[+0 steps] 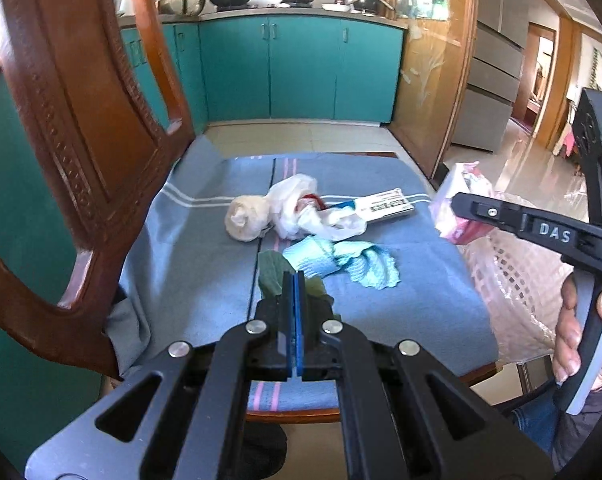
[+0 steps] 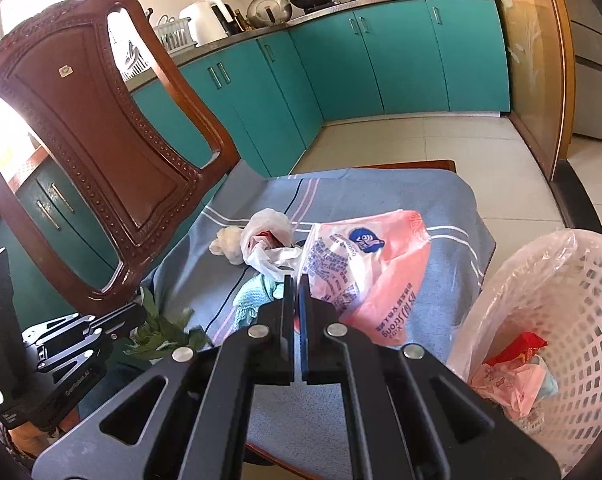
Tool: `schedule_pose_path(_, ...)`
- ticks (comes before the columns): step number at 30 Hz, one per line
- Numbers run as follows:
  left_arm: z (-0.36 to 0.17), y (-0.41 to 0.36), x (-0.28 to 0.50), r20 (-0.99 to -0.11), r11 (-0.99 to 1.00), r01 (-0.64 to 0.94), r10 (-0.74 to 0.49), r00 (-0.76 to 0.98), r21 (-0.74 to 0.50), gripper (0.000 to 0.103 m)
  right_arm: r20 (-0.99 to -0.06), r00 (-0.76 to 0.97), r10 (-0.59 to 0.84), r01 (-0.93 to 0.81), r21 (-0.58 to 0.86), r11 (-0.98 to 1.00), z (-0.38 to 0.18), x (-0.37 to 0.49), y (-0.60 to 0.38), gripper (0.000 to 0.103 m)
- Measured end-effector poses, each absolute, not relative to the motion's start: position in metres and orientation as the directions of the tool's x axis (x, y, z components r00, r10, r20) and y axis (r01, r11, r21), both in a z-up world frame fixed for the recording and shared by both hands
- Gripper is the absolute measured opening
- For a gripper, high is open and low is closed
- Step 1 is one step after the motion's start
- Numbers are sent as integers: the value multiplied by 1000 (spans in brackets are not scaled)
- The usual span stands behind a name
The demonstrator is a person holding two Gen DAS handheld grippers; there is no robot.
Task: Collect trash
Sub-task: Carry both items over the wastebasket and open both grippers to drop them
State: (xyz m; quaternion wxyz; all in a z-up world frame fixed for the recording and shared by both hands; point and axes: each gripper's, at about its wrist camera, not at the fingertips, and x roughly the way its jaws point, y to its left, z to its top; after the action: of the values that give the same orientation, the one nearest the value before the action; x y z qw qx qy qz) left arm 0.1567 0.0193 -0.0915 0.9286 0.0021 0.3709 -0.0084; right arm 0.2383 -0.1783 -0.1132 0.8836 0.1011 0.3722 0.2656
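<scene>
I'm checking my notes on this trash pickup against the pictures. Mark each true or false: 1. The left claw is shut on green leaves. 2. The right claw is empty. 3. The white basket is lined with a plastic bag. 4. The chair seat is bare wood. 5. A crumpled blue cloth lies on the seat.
1. True: the left claw is shut on the leaves.
2. False: the right claw is shut on a pink wrapper.
3. True: the basket has a clear bag liner.
4. False: a blue towel covers the seat.
5. True: the blue cloth lies there.
</scene>
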Motion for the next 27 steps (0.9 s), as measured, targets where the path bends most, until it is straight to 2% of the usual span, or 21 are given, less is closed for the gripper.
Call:
schedule_pose_path(7,-66,-18,166,-667,990,144,-111,737,-5,2,-560,641,526,-354,392,849,-100,233,-207,3)
schedule_pose_path(15,-39,-89,182,-634,940,338,-285,719,-40,2,-521,756,397,-170,429,887,-99,217,-295,3)
schedule_pose_path(17,-38,-111,186,-637,921,387,-327,698,-48,2,-547,764,342,-103,421,901,-107,215,-320,3)
schedule_pose_path(21,-49,-158,193,-653,876,477,-400,643,-68,2,-668,713,211,45,344,938,-130,218,-352,3)
schedule_pose_path(27,-80,-201,198,-690,827,553,-462,557,-107,2,-721,661,207,134,384,914,-149,220,-376,4)
